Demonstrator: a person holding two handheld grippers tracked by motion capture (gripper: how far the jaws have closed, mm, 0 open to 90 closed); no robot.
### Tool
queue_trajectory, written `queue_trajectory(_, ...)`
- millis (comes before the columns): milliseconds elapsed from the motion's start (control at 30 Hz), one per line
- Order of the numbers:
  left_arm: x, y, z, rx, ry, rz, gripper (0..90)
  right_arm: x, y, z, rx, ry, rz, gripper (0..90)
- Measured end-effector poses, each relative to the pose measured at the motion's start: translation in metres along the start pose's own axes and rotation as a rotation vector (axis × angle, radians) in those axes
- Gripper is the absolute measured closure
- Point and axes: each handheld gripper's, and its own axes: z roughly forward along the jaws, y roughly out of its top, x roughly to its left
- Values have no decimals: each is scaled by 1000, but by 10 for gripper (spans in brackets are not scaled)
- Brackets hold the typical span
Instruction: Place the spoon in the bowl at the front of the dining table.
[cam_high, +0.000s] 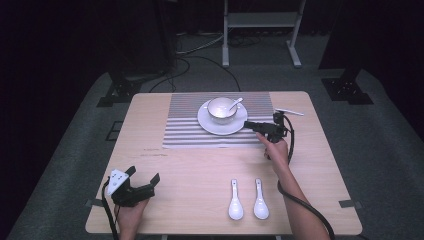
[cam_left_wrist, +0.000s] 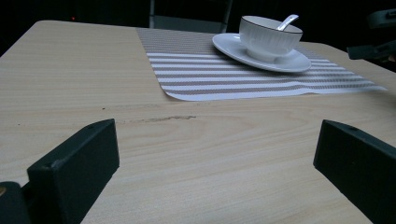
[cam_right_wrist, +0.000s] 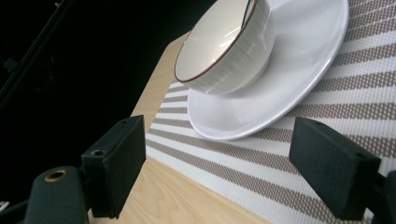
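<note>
spoon (cam_high: 235, 104) in bowl (cam_high: 221, 110), on plate (cam_high: 210, 125)

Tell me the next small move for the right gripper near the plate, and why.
Probably ease the right gripper forward and down so its jaws straddle the plate rim. Its jaws are open and empty, just short of the plate's edge, with the bowl on the plate. The left gripper rests open, far off.

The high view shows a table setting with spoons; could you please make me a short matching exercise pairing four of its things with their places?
Things:
1. bowl
2. plate
3. two loose spoons
4. left gripper

Places:
A. on the striped placemat
B. near table edge, right of centre
C. on the plate
D. near-left corner of the table

Pairs: 1-C, 2-A, 3-B, 4-D
</note>
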Motion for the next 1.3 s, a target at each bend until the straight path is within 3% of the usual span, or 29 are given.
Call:
queue_trajectory(667,-1,0,0,6,-4,5,0,-5,-21,-32,-18,13,-9,177)
queue_trajectory(1300,-1,0,1,10,-1,11,0,-7,-41,-50,37,-4,-51,177)
